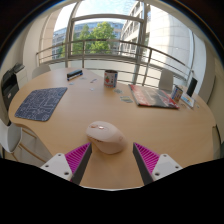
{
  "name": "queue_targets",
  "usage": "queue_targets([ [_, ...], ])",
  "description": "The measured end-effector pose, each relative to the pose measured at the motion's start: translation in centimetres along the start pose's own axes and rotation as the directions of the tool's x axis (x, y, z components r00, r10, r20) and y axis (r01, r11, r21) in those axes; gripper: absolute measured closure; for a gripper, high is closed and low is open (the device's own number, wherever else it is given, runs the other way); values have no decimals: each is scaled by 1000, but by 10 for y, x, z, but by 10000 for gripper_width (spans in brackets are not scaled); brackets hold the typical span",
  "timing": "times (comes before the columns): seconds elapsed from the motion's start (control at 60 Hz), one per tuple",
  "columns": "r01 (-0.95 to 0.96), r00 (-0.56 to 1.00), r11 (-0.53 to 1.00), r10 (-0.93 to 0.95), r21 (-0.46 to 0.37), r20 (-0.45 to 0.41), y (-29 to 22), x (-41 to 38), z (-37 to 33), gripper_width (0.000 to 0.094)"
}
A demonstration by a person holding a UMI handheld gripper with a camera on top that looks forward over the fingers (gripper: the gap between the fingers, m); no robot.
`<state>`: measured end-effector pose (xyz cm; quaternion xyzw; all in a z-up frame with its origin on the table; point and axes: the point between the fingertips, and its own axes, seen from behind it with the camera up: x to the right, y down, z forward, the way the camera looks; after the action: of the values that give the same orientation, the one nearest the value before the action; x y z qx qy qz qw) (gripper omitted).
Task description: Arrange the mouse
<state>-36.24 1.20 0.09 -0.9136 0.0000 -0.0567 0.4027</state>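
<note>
A pale beige mouse (105, 135) lies on the round wooden table (150, 125), just ahead of my fingers and partly between their tips. My gripper (112, 158) is open, with a gap at each side of the mouse. The magenta pads (76, 157) show on the inner faces of both fingers. A dark blue patterned mouse mat (41, 103) lies on the table to the far left, well apart from the mouse.
An open book or magazine (152, 96) lies at the far right of the table. A small can or cup (110, 77) and a dark flat item (74, 74) stand at the far edge. A railing and windows lie beyond.
</note>
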Motion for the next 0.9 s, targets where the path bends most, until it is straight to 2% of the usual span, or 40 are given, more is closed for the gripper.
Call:
queue_targets([
  [0.15, -16, 999, 1000, 16, 5, 34, -22, 1, 33, 91],
  [0.35, -31, 999, 999, 31, 19, 8, -45, 19, 71, 106],
  [0.417, -61, 998, 998, 61, 20, 19, -48, 19, 79, 178],
  [0.517, -76, 996, 996, 75, 39, 45, -51, 15, 84, 377],
  [0.65, -107, 994, 993, 106, 47, 31, -52, 15, 85, 459],
  [0.783, -99, 993, 994, 101, 36, -58, -60, 26, 77, 517],
  [0.9, -105, 987, 988, 118, 117, -111, -116, 34, 52, 517],
])
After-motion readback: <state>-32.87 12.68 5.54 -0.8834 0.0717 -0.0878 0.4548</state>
